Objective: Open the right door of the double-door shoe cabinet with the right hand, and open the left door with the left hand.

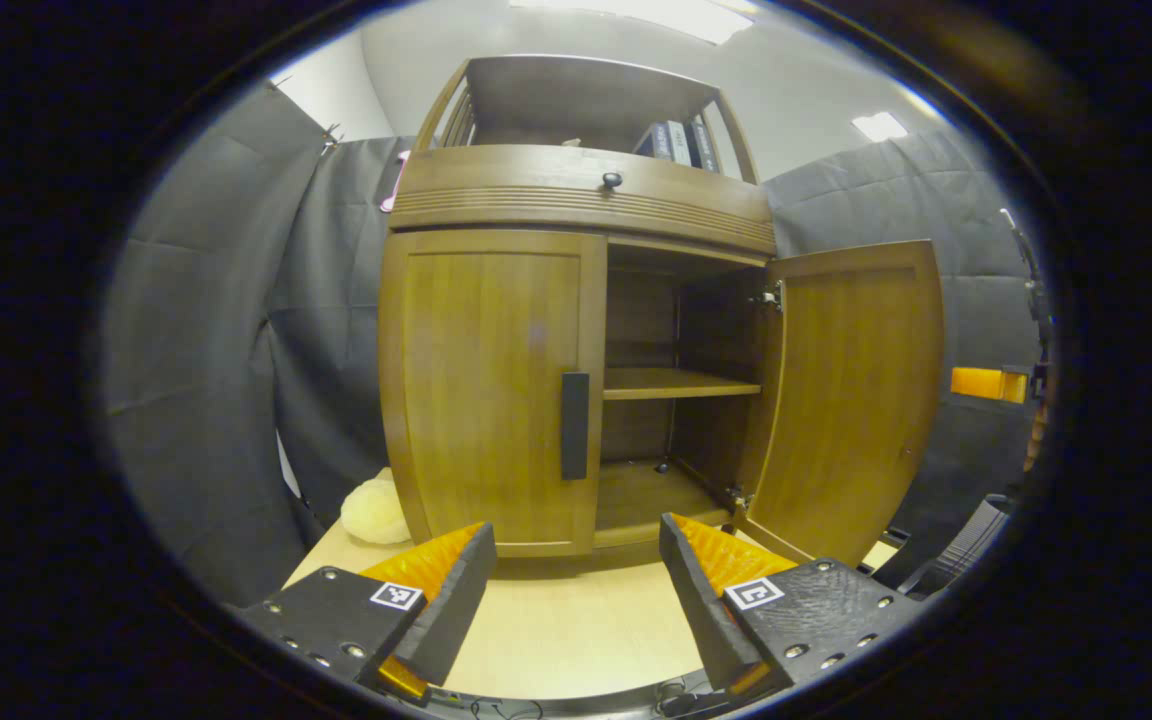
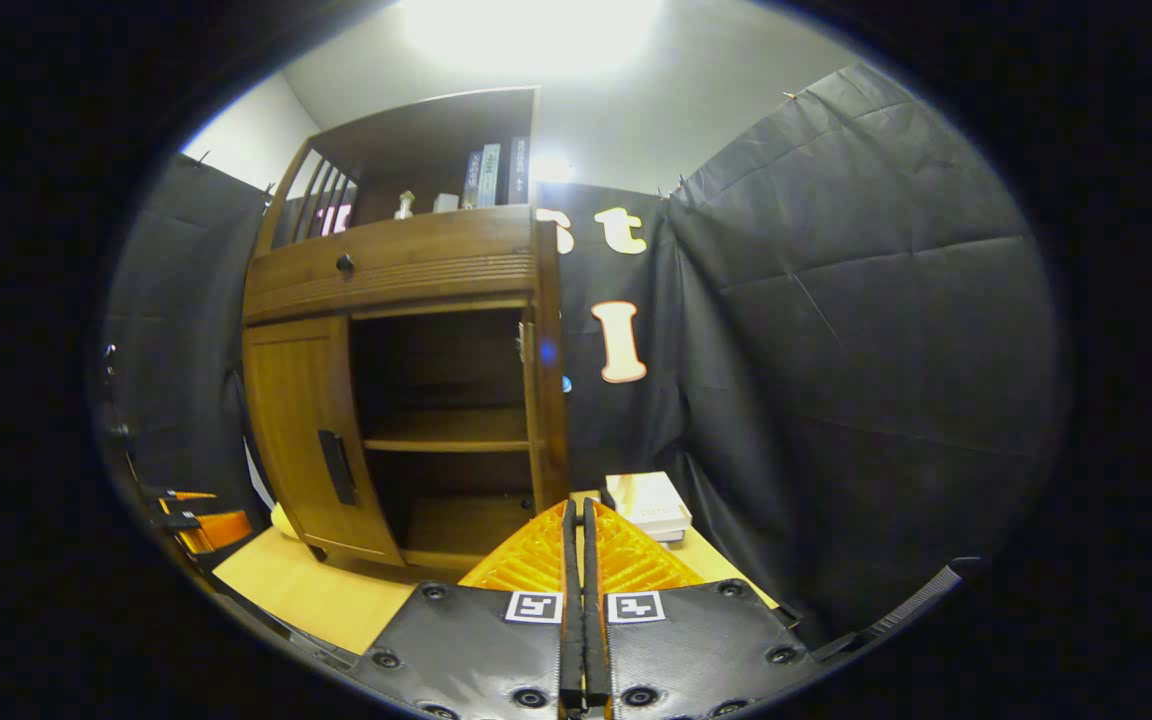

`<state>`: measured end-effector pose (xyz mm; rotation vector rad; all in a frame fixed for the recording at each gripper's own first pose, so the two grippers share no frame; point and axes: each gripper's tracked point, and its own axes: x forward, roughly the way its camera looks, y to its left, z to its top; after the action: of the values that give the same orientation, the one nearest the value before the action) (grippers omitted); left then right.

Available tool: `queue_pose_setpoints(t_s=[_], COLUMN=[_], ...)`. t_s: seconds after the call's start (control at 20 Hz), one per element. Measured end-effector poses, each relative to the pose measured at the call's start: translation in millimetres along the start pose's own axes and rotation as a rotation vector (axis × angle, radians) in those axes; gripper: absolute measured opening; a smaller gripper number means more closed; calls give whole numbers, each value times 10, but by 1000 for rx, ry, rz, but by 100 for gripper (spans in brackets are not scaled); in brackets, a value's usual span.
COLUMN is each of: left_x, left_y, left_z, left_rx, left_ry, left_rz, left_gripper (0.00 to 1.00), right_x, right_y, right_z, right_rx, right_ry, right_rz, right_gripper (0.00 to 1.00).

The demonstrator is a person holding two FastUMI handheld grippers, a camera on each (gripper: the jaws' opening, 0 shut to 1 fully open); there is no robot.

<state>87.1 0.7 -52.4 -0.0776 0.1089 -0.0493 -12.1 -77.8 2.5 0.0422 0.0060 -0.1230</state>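
Meanwhile, the double-door shoe cabinet (image 1: 576, 330), built of warm brown wood with a visible grain, stands on a pale wooden table (image 1: 576, 630) inside a booth hung with creased black cloth. Its right door (image 1: 851, 400), a flat framed panel, is swung wide on metal hinges, baring a dark interior split by one horizontal shelf (image 1: 681, 382). Its left door (image 1: 491, 390) sits closed, a slim dark rectangular handle (image 1: 575, 425) upright near its inner edge. Above both doors runs a curved, ribbed drawer front with a small round knob (image 1: 612, 180), and higher still an open slatted top compartment holds a few upright books (image 1: 678, 142).

In the left gripper view, the left gripper (image 1: 576, 555) hovers over the table in front of the cabinet, apart from the handle, its ridged wedge-shaped fingers spread wide with nothing between them. A soft, pale yellow fluffy object (image 1: 376, 512) rests on the table at the cabinet's left corner.

In the right gripper view, the right gripper (image 2: 577, 540) points at the cabinet's open side, its two ribbed fingers pressed together, holding nothing. A flat pale box (image 2: 648, 505) lies on the table just beside the cabinet's right wall, near the cloth.
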Motion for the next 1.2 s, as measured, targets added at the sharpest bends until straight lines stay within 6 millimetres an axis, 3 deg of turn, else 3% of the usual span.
queue_pose_setpoints(t_s=[0.05,0.15,0.3,0.45,0.65,1.05,1.2], left_x=[-4,-10,-46,-23,107,661,926], left_y=[39,100,186,256,301,242,207], left_z=[1,-10,-18,-17,159,463,530], left_rx=[-4,-11,-23,-25,9,-35,-29], left_ry=[-4,-10,-23,-24,-49,-53,-52], left_rz=[7,23,47,60,63,64,51], left_gripper=[95,95,94,94,93,92,92], right_x=[19,44,54,158,392,1054,1288], right_y=[97,266,504,766,1030,1285,1398], right_z=[-26,-97,-106,-144,-234,-386,-469], right_rx=[-15,-26,-21,-24,-25,-82,-76], right_ry=[2,18,34,67,104,148,153], right_rz=[22,54,102,153,212,227,227], right_gripper=[9,8,39,41,94,100,97])
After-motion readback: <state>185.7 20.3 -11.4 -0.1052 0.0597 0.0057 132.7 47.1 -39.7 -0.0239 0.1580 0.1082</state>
